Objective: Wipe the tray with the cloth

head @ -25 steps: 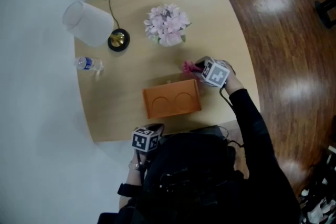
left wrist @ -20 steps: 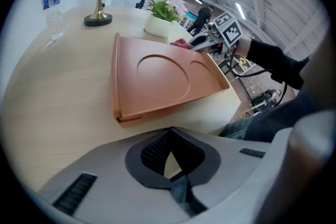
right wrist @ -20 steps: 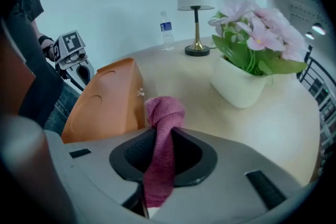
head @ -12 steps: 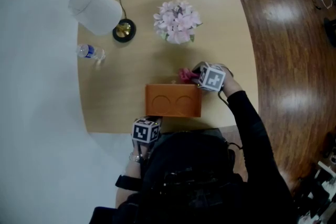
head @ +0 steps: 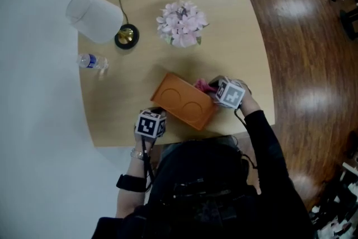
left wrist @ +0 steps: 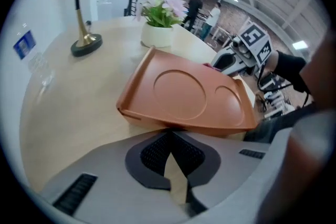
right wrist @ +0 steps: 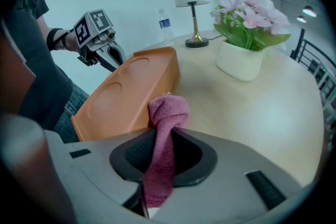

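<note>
- The left claw [left wrist: 169, 135] has its jaws brought together on the near long rim of the orange rectangular plastic tray [left wrist: 184, 92]. They pinch it a little left of the rim's middle.
- From this claw the tray lies straight ahead and spreads to both sides. Its long axis runs crosswise to the jaws, with the larger round recess ahead-left and the smaller one ahead-right.
- The right claw [right wrist: 157, 134] is clamped on the magenta woven cloth [right wrist: 167, 113]. A bunched end stands out past the jaw tips and a tail hangs back between them.
- From the right claw the tray lies ahead and to the left. Its long axis slants from close on the left away to a far corner ahead, and the left claw shows at the opposite long rim.
- The cloth's bunched end sits just beside the tray's outer wall, near that end of the rim. It is not over the tray's floor, and I cannot tell whether it touches the wall.
- The tray rests on the pale wooden table [head: 235, 36], between the two claws.
- The right claw is the nearer one for wiping. In my judgement the coming move turns on lifting the cloth leftward over the rim, then stroking along the long axis while the left claw steadies the tray.
- A white pot of pink flowers [right wrist: 244, 57] stands ahead-right of the right claw, well apart from the tray.
</note>
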`<state>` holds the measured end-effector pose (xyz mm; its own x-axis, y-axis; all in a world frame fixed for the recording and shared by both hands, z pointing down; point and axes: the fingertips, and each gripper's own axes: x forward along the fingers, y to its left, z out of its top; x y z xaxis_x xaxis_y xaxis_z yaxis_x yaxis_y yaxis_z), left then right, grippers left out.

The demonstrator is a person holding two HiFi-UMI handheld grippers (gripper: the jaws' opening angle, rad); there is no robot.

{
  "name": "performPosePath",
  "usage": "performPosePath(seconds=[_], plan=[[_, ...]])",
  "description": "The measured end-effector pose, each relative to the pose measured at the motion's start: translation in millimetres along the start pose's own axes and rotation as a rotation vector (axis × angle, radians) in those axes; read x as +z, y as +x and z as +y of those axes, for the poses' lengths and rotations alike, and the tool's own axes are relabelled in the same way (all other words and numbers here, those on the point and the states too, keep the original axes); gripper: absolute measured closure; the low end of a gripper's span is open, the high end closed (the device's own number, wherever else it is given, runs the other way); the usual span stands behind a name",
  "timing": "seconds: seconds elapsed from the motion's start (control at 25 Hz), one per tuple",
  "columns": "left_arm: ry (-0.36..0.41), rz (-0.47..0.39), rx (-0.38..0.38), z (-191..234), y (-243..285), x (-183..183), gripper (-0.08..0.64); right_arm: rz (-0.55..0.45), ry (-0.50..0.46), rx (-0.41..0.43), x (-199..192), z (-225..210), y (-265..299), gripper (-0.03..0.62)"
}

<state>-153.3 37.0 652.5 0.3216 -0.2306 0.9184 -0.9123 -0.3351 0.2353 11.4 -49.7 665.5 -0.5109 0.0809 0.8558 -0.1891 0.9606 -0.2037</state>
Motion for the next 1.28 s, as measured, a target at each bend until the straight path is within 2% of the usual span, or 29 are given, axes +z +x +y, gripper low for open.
performPosePath(seconds=[0.12,0.24,0.36,0.56,0.76,0.88,1.0,1.08,1.2,1.28], plan=[[0.092,0.05,-0.008,1,1,1,0.56,-0.036,0.07,0.005,-5,17,-10,0.506],[0.093,0.021,0.032,16,-2,16,0.56,-0.023,0.104,0.016,-19,45,-5,0.506],[0.102,-0.023,0.039,29,-1,43,0.56,-0.043,0.138,0.029,-20,75,4,0.506],[0.258,-0.003,0.03,33,9,82,0.56,-0.06,0.208,0.032,-16,109,15,0.506],[0.391,-0.044,0.013,27,16,132,0.56,-0.127,0.163,0.102,33,158,37,0.506],[0.478,-0.065,-0.001,13,17,162,0.56,-0.158,0.17,0.094,60,167,50,0.506],[0.492,-0.059,-0.029,6,20,172,0.56,-0.226,0.217,0.099,92,170,58,0.506],[0.453,-0.076,-0.041,12,20,176,0.56,-0.264,0.235,0.1,116,167,64,0.506],[0.399,-0.134,-0.079,18,16,180,0.558,-0.236,0.194,0.114,139,169,79,0.505],[0.374,-0.186,-0.054,27,-7,176,0.558,-0.188,0.179,0.16,126,177,74,0.505]])
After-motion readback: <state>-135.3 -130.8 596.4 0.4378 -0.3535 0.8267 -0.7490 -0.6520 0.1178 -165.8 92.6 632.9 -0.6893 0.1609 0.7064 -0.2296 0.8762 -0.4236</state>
